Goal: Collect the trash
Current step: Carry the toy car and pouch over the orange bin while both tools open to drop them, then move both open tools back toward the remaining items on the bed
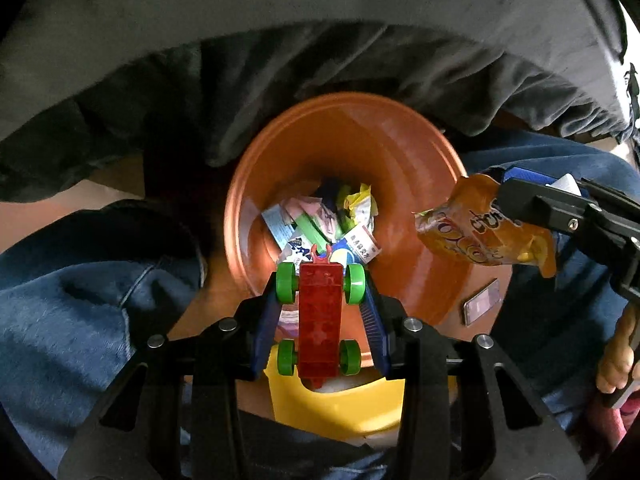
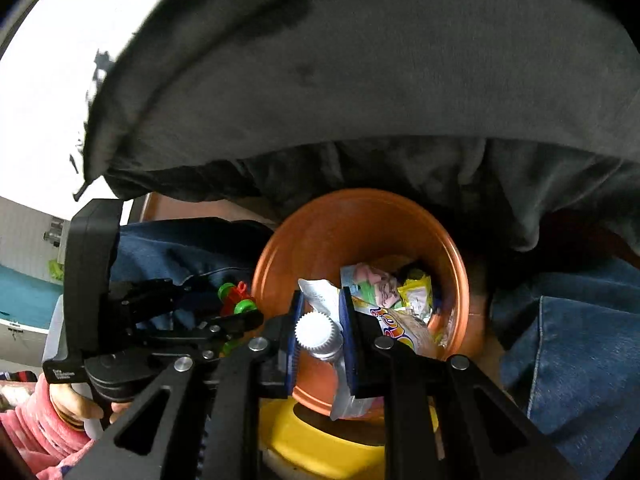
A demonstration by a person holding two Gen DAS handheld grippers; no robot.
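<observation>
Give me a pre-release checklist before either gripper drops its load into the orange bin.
1. Left gripper holds the red toy car between its pads: ok.
2. Right gripper clamps the orange drink pouch near its white cap: ok.
3. Toy car over the orange bin opening: ok.
4. Pouch over the opening: cannot tell, it sits at the rim.
5. Room in the bin above the wrappers: ok.
6. A toy car counts as trash: not ok, check first.

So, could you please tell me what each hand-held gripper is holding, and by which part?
The left hand-held gripper clamps the red toy car across its green front wheels. The right hand-held gripper pinches the orange drink pouch just below its white cap.
</observation>
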